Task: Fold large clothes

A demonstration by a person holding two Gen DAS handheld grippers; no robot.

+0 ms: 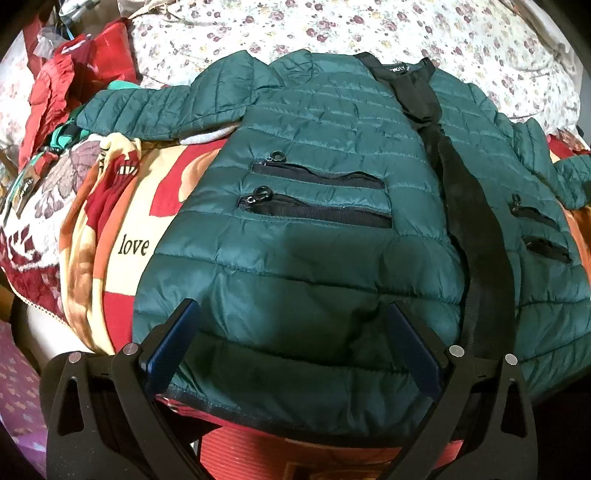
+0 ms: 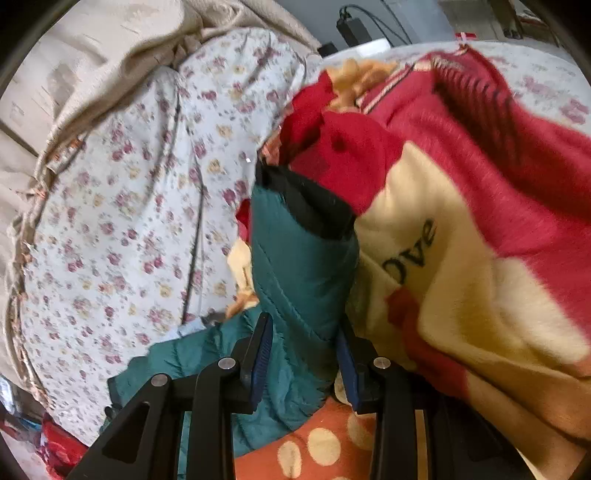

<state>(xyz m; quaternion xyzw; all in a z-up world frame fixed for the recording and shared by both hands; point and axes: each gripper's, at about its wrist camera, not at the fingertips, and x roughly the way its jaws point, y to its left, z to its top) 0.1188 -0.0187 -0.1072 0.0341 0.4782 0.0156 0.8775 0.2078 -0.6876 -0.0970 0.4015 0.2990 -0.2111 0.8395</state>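
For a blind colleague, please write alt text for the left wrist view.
A green quilted jacket lies spread flat on a red and cream blanket printed with "love". The left gripper is open above the jacket's hem, and a floral sheet lies beyond.

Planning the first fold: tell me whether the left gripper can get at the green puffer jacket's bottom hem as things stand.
Probably yes. The left gripper is open, its fingers straddling the green puffer jacket just above the hem, which lies flat with nothing on it.
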